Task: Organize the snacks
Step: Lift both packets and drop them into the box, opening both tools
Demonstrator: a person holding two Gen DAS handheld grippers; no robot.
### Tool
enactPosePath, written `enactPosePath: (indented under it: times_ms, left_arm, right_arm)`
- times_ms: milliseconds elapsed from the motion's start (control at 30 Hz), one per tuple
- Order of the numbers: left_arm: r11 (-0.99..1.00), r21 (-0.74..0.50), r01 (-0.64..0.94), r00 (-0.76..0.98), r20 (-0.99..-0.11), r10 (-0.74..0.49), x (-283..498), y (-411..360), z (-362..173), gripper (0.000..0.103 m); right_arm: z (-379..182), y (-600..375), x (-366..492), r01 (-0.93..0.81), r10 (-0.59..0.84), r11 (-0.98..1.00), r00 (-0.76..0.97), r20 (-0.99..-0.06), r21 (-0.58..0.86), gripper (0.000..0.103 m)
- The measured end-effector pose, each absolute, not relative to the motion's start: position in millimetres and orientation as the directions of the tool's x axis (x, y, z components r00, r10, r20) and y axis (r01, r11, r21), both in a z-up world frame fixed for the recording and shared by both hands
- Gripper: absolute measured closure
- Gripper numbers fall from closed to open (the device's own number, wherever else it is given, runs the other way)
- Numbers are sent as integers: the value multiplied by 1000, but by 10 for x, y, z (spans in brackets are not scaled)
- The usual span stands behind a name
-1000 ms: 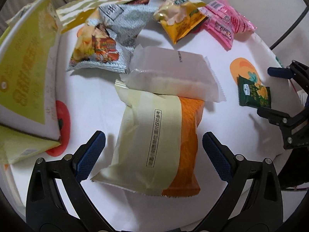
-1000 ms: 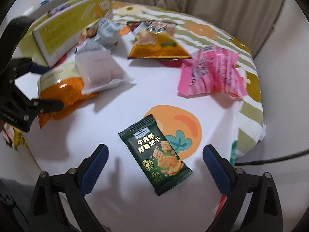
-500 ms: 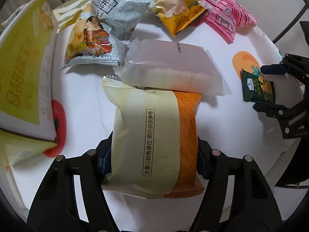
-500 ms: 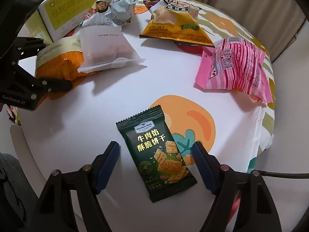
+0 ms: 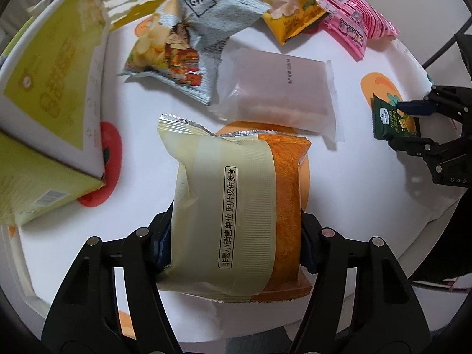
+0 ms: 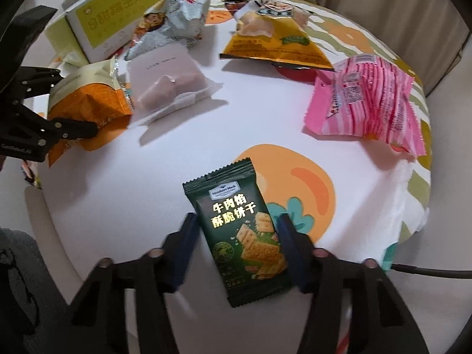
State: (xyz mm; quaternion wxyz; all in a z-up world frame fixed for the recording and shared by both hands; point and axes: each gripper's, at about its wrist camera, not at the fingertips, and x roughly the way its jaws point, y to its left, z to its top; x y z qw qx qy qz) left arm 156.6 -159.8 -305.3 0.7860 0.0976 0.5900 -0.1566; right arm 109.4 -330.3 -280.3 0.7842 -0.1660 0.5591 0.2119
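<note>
Fingers [image 5: 160, 244] of the left gripper [image 5: 236, 244] are seen in the left wrist view pressed against both sides of a cream-and-orange snack packet [image 5: 236, 206], which is held above the round table [image 5: 339, 194]. A translucent white packet [image 5: 280, 94], a grey crisp bag [image 5: 188, 47] and a yellow-green box [image 5: 50, 82] are shown lying beyond it.

In the right wrist view, the right gripper [image 6: 236, 247] is shown with its jaws just closed onto a dark green biscuit packet [image 6: 239, 230], gripped at the near table edge. A pink striped packet [image 6: 368, 100] and a yellow bag [image 6: 274, 44] are seen well apart from it.
</note>
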Motion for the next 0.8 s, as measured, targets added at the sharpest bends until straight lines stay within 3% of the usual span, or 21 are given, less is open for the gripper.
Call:
enactPosePath:
  times_ms: [433,800]
  left_arm:
    - [939,-22,343,317,-938,-138,1559,-1718,-2750,41]
    - [964,-39,264,489,-856,-169,1444,-1531,-1779,41]
  right_arm:
    - [-2585,-3213,1056,-473,187,881,330,-925,9,58]
    - [-1810,-3001,1055,-384,174,923,468,-866,-22,58]
